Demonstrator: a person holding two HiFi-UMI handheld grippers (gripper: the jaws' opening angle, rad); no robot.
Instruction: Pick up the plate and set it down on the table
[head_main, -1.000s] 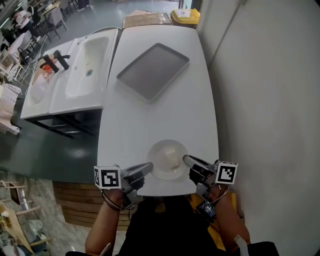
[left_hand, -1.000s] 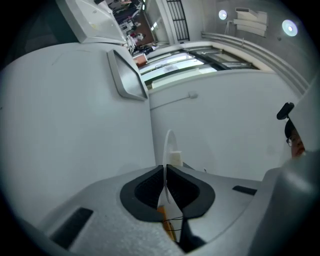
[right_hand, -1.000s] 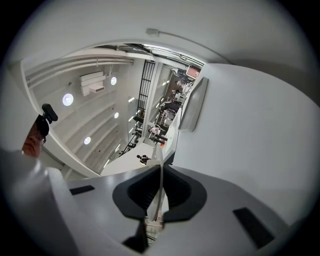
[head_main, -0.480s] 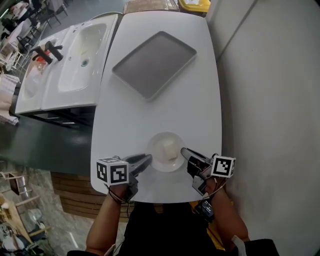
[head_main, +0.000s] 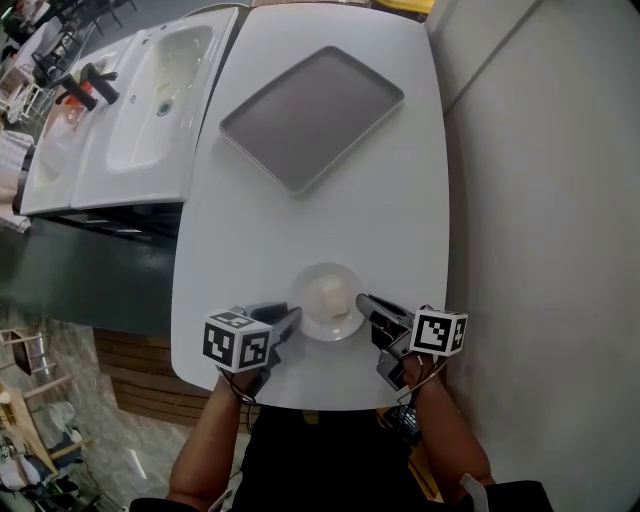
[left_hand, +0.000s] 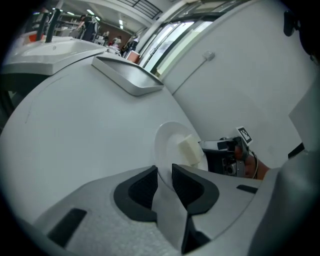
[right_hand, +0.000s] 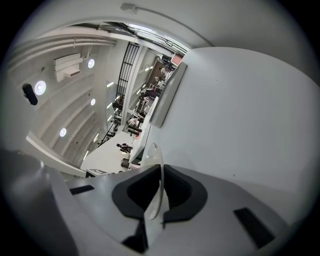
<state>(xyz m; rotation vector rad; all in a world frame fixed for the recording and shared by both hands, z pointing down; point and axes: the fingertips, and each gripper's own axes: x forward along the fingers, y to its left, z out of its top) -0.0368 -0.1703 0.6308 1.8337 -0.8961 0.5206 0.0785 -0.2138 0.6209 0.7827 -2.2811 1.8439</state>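
Note:
A white plate (head_main: 318, 281) with a pale block (head_main: 333, 301) on it rests low at the near end of the white table (head_main: 400, 220). My left gripper (head_main: 288, 318) is at its left rim. Its jaws have just been opening, and the rim (left_hand: 172, 145) now stands between the parted pads of the left gripper (left_hand: 164, 170). My right gripper (head_main: 362, 300) holds the right rim. In its own view the right gripper (right_hand: 161, 170) is shut on the plate's thin edge (right_hand: 153, 150). The block (left_hand: 191, 149) and right gripper (left_hand: 222, 150) show in the left gripper view.
A grey tray (head_main: 312, 115) lies at the table's far end. A white sink unit (head_main: 150, 100) with a dark tap stands to the left. A pale wall (head_main: 540, 200) runs along the table's right side. The table's near edge is just under both grippers.
Both grippers and the plate have come down toward the table near its front edge. The left gripper's jaws have parted from the plate's rim. The right gripper's grip looks the same.

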